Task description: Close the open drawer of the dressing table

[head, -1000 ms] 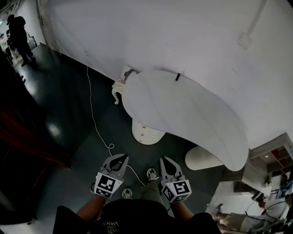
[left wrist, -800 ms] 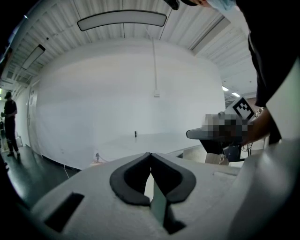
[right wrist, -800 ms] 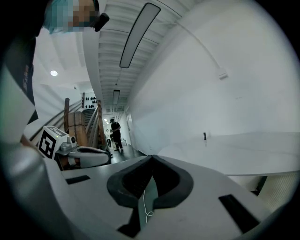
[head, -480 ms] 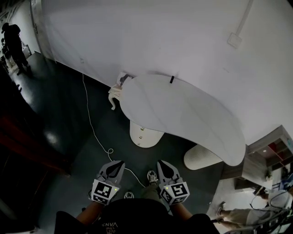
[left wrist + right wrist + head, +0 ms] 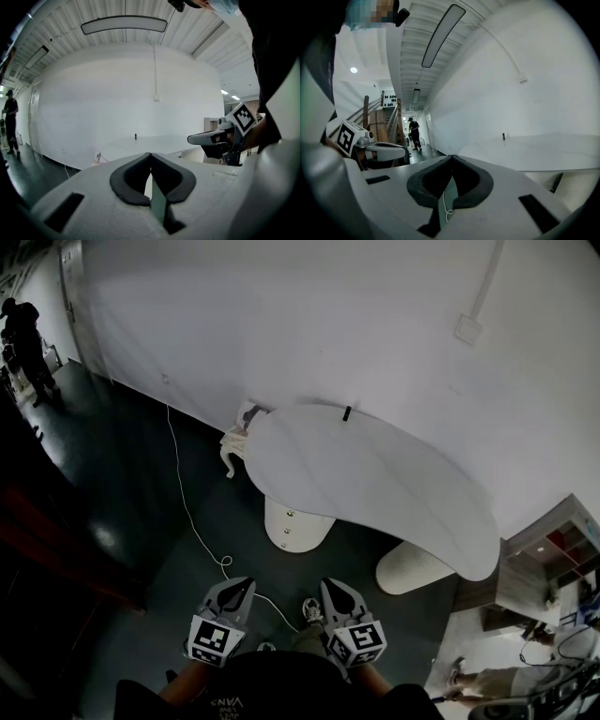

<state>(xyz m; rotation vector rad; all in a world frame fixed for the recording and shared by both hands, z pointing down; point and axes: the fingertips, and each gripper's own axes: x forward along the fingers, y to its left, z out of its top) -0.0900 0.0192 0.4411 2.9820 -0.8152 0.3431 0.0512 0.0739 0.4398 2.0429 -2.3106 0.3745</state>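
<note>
The white dressing table [image 5: 375,484] with a curved top stands against the wall. A rounded white unit [image 5: 295,526] with small knobs juts out from under its left part, and a ribbed pedestal [image 5: 412,568] stands under the right part. A small dark object [image 5: 346,413] stands on the top near the wall. My left gripper [image 5: 234,589] and right gripper [image 5: 336,589] hang side by side over the dark floor, well short of the table. Both are shut and empty. In the left gripper view the jaws [image 5: 150,154] meet with nothing between them. The right gripper's jaws [image 5: 452,157] stand the same way.
A white cable [image 5: 187,502] runs across the floor from the wall toward my shoes [image 5: 311,610]. A pale object [image 5: 239,432] lies by the wall left of the table. A person [image 5: 23,334] stands far left. Shelving [image 5: 553,559] stands at the right.
Both grippers sit a little lower in the head view, still shut and side by side. The table has shifted slightly down in that view.
</note>
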